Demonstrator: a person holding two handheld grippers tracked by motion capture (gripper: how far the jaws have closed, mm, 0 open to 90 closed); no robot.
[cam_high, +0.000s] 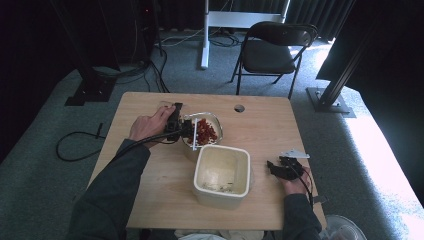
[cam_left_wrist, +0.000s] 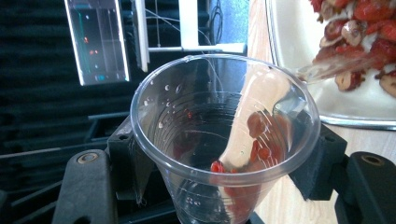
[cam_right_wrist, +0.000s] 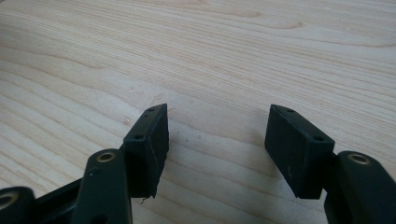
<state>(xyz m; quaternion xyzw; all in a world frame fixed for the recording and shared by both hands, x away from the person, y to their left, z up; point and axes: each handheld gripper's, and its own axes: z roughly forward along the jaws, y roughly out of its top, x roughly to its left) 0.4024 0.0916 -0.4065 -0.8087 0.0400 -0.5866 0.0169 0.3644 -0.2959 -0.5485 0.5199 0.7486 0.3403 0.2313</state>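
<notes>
My left gripper (cam_left_wrist: 224, 161) is shut on a clear plastic cup (cam_left_wrist: 196, 112). The cup lies tipped on its side, with a few red dried fruit pieces (cam_left_wrist: 254, 149) and droplets inside. Its rim points at a glass bowl (cam_left_wrist: 292, 60) heaped with the same red fruit (cam_left_wrist: 359, 32). In the high view the left gripper (cam_high: 181, 126) sits at the bowl's (cam_high: 214, 118) left edge, at the table's back middle. My right gripper (cam_right_wrist: 217, 140) stands open over bare wood with nothing between its jaws. It rests low at the front right (cam_high: 271, 167).
A deep white square tub (cam_high: 222, 175), nearly empty, stands at the table's front middle between the two hands. A cable hole (cam_high: 239, 108) sits near the far edge. A black folding chair (cam_high: 272, 47) and floor cables (cam_high: 75, 145) lie beyond the table.
</notes>
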